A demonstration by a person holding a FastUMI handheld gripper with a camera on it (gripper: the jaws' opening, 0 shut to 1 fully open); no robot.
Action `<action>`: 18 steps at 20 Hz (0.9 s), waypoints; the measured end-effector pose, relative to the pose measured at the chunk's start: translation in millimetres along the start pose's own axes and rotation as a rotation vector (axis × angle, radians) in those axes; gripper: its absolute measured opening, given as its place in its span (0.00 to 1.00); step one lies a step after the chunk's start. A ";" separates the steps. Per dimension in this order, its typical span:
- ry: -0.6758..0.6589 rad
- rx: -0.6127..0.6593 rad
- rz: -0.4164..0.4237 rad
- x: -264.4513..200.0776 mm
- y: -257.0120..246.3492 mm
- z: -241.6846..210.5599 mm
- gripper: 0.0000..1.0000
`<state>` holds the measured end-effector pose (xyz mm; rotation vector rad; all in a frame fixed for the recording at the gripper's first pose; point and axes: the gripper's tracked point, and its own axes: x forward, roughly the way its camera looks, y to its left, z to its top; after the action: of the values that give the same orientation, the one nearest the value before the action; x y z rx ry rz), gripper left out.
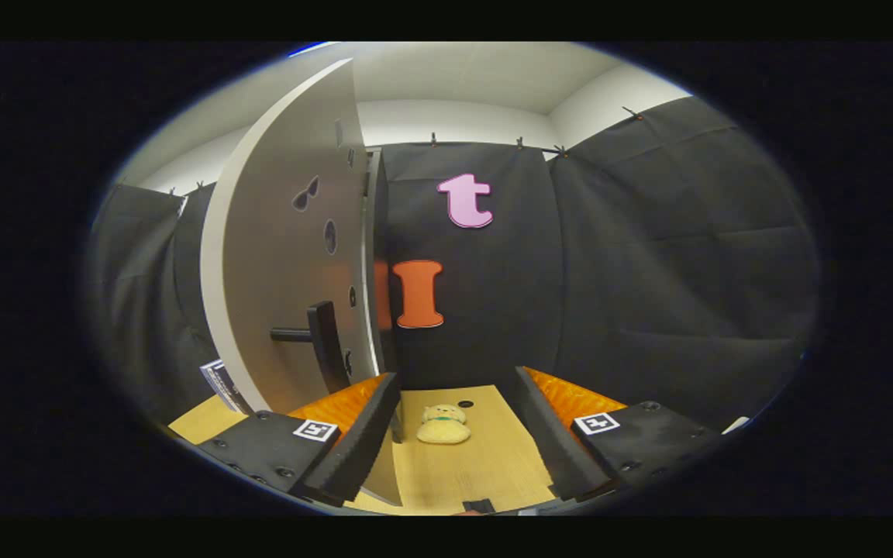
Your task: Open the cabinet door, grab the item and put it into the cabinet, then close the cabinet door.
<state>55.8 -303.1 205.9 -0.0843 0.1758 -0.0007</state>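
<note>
A small yellow plush toy [443,425] lies on the light wooden table [493,465], between my two fingers and a little ahead of them. My gripper [458,387] stands open, with nothing held. To the left a white cabinet door [284,256] swings open toward me, edge on. Its dark bar handle [322,345] sticks out just beyond my left finger [361,434]. The cabinet's inside is hidden behind the door.
Black cloth walls close the booth behind and to the right. A small round hole [466,404] marks the table just past the toy. A label card [222,384] stands at the door's lower left.
</note>
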 end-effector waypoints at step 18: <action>0.006 -0.004 -0.041 -22.1 101.9 -5.3 0.95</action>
<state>32.5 -201.8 196.0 -0.0922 0.1805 -0.0416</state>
